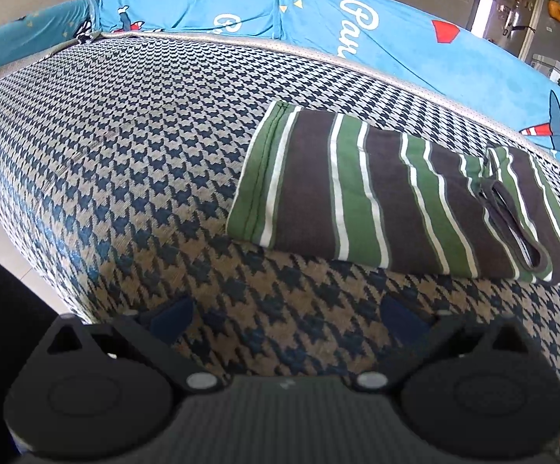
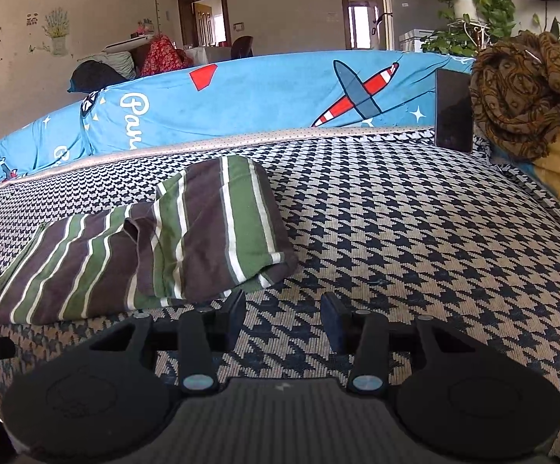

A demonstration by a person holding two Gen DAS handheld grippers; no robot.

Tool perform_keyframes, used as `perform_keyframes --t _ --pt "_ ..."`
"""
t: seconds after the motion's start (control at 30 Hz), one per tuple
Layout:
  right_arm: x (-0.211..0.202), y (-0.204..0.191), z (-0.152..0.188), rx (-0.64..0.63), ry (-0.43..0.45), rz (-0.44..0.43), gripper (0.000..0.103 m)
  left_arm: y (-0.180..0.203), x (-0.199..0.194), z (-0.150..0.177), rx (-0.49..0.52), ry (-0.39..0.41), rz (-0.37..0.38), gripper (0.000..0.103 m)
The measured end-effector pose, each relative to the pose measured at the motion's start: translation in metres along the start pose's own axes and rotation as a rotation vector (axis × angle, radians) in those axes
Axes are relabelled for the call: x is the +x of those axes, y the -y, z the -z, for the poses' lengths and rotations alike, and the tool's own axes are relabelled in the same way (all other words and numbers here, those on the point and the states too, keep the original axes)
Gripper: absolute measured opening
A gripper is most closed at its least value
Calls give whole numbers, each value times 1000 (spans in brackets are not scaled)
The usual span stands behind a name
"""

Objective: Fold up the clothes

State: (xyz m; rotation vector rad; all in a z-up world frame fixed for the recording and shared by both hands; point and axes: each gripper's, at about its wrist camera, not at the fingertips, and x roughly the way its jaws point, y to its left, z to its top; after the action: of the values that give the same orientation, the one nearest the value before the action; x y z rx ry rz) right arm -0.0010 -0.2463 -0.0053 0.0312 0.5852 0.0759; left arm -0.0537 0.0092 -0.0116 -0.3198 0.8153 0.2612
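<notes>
A green, brown and white striped shirt (image 1: pixel 388 193) lies folded into a narrow strip on the houndstooth sofa seat (image 1: pixel 133 147). In the right wrist view the shirt (image 2: pixel 156 247) has its right end doubled over into a raised fold. My left gripper (image 1: pixel 285 319) is open and empty, low over the seat, in front of and left of the shirt. My right gripper (image 2: pixel 284 319) is open and empty, just in front of the shirt's right end; its left finger (image 2: pixel 235 315) is close to the fold's edge.
A blue airplane-print cover (image 2: pixel 264 92) drapes the sofa back. A dark phone (image 2: pixel 454 110) leans at the back right, beside a brown patterned cloth bundle (image 2: pixel 523 92). The seat's left edge (image 1: pixel 48 270) drops to the floor. Plants (image 2: pixel 473 4) stand behind.
</notes>
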Motion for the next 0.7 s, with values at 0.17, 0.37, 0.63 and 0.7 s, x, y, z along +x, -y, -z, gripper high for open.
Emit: perform_keyframes --t 0.17,0.37,0.63,0.7 --pt "-2 -1 0 16 -14 -17 42 -10 -1 -7 -57 -5 8 103" --pt "5 -22 -27 -67 -8 -85 42 -14 3 -11 -62 -4 -27 103" --pt "40 -46 -58 -161 -24 -197 42 -21 13 -16 -72 8 -104 103" --pt "49 -49 -56 -160 -17 -204 42 -22 19 -19 -65 10 -122 103"
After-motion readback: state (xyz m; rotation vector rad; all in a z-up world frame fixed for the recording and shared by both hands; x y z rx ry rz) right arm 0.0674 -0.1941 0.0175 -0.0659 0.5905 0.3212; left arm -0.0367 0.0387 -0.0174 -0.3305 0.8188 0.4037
